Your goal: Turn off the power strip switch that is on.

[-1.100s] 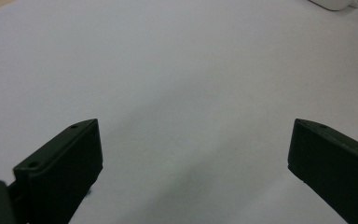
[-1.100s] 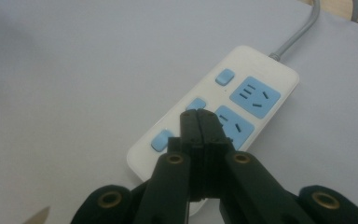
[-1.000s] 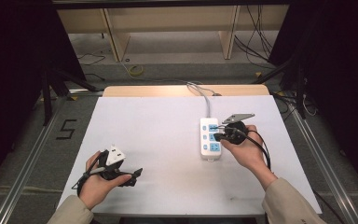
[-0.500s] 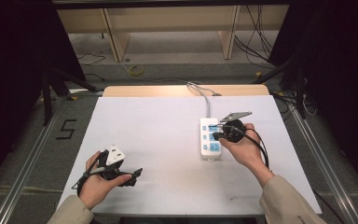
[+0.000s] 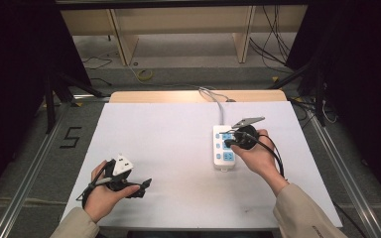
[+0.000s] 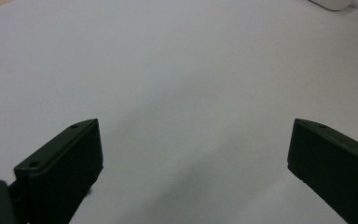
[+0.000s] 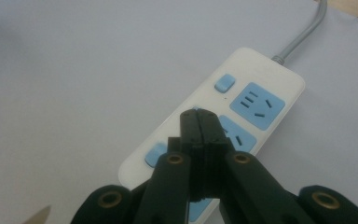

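White power strip (image 7: pixel 223 126), blue sockets, grey cable (image 7: pixel 303 35)

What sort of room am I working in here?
Probably a lab or workshop recording bay: a white-topped table on a metal-railed floor, loose cables behind, dark curtains at both sides.

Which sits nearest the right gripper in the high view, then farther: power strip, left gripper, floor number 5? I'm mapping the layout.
From the right gripper:
1. Power strip, directly beneath it.
2. Left gripper, near the table's front left.
3. Floor number 5, left of the table.

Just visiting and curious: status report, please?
Right gripper shut, empty, tips over the power strip sockets. Left gripper open, empty, over bare white table. Nothing in the way.
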